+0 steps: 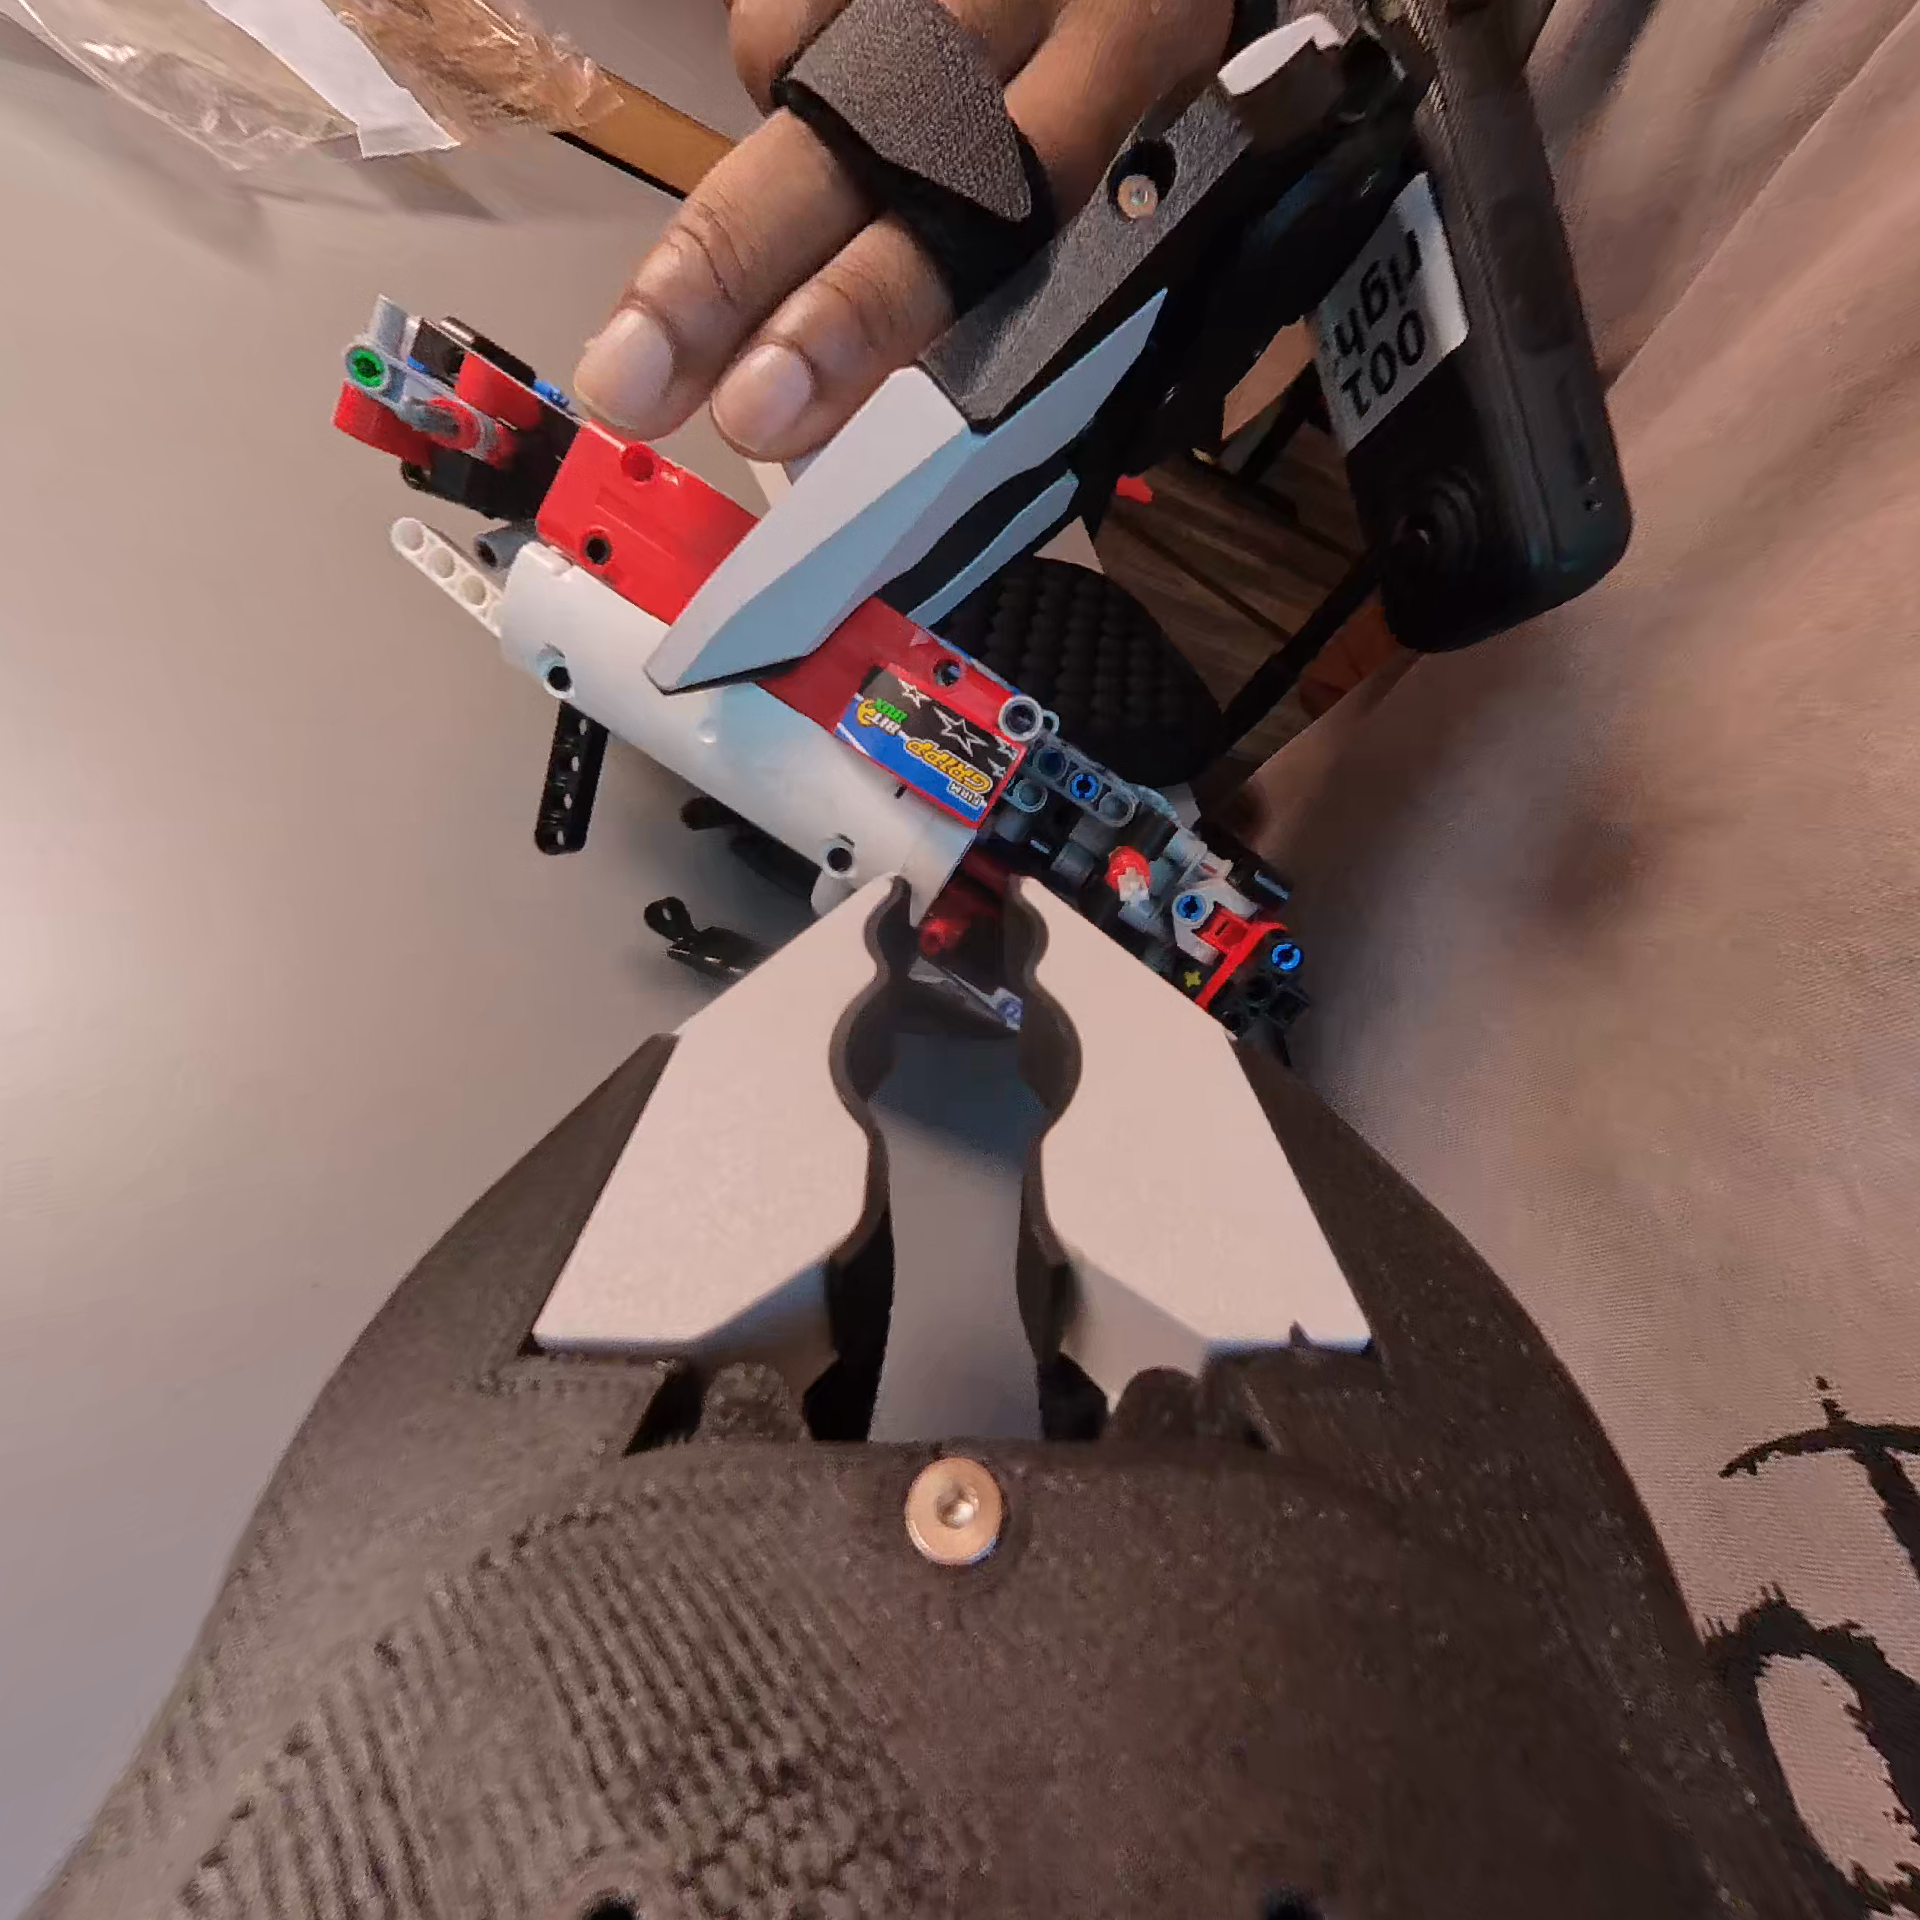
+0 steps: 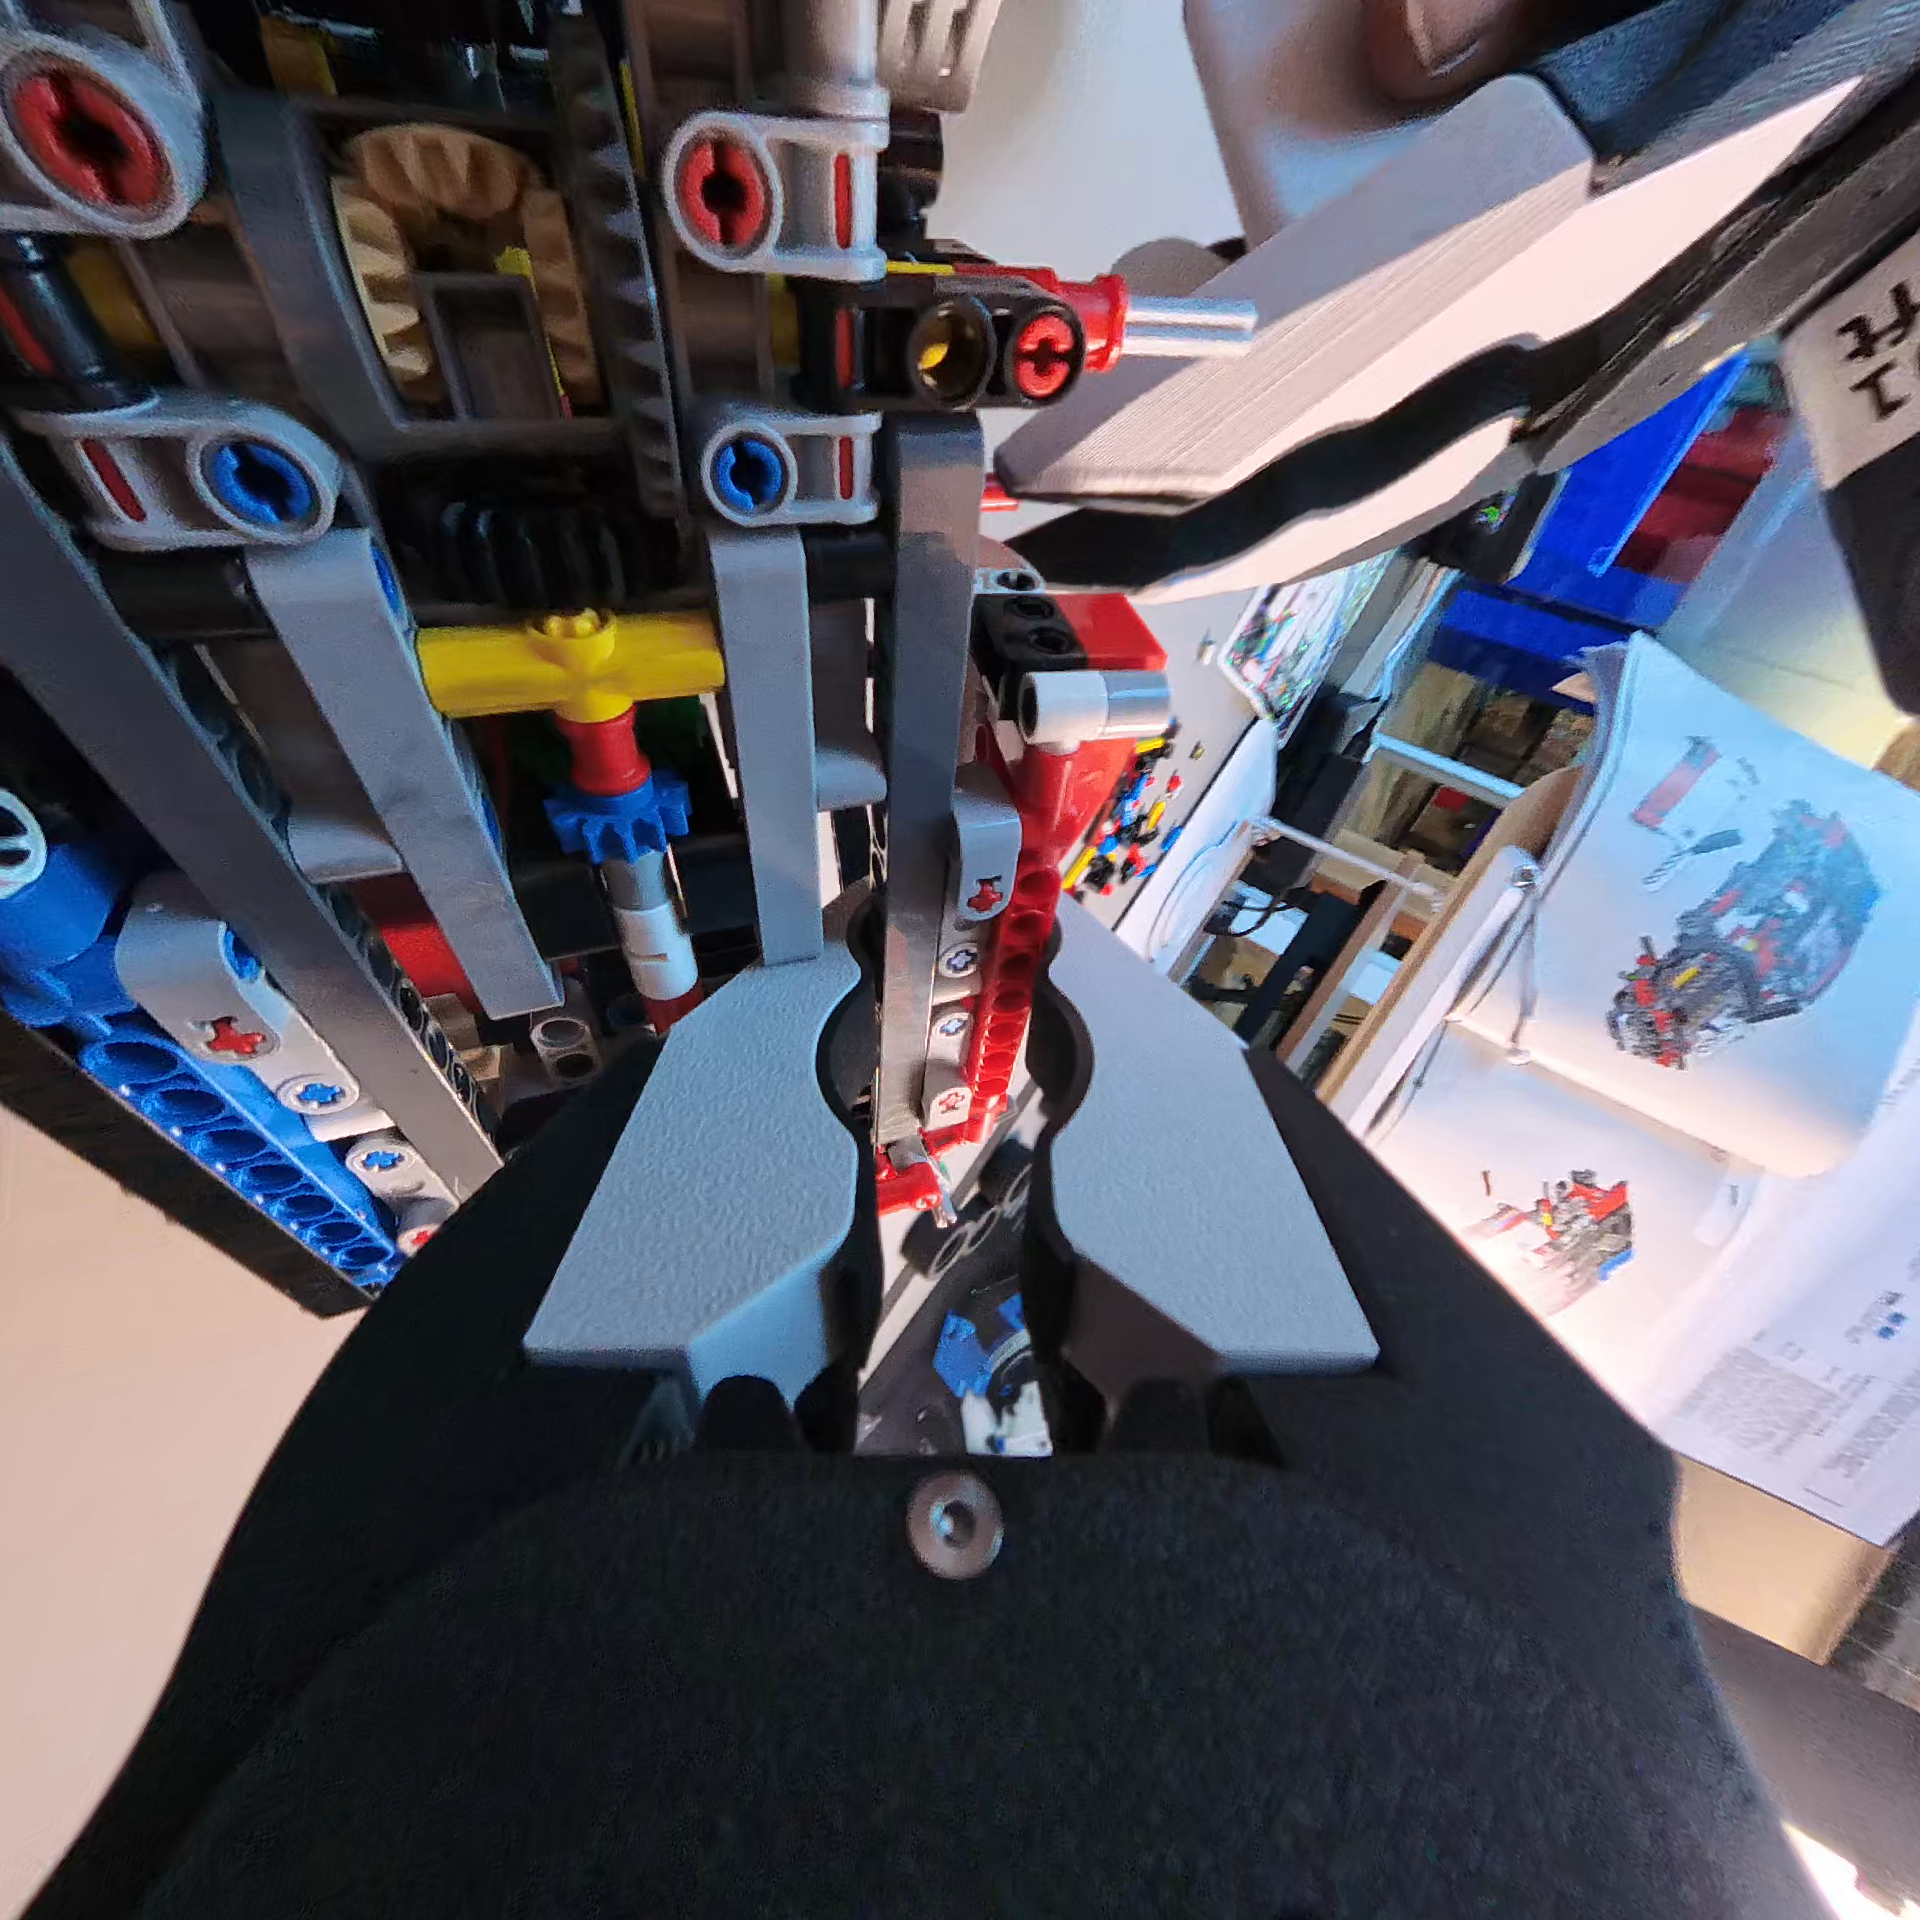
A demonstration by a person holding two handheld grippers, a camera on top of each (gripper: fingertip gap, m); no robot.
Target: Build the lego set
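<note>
The lego model (image 1: pixel 727 748), a red and white vehicle body with a sticker, is held tilted in the air above the pale table (image 1: pixel 208 727). My right gripper (image 1: pixel 727 665) comes from above with a hand on it and is shut across the model's body. In the right wrist view the right gripper (image 2: pixel 956 935) clamps a grey and red beam on the model's geared underside (image 2: pixel 312 644). My left gripper (image 1: pixel 961 909) has its fingertips closed on a small red part (image 1: pixel 948 925) at the model's lower edge. It also shows in the right wrist view (image 2: pixel 1013 509), fingers nearly together.
Loose black pieces (image 1: pixel 566 769) lie on the table under the model. A clear plastic bag (image 1: pixel 208 83) lies at the far left. An open instruction booklet (image 2: pixel 1714 935) lies to the right, with scattered small parts (image 2: pixel 1132 810) and blue bins (image 2: pixel 1621 540) beyond. A person's shirt (image 1: pixel 1662 935) is close on the right. My right fingertips sit around 6 cm from my left ones.
</note>
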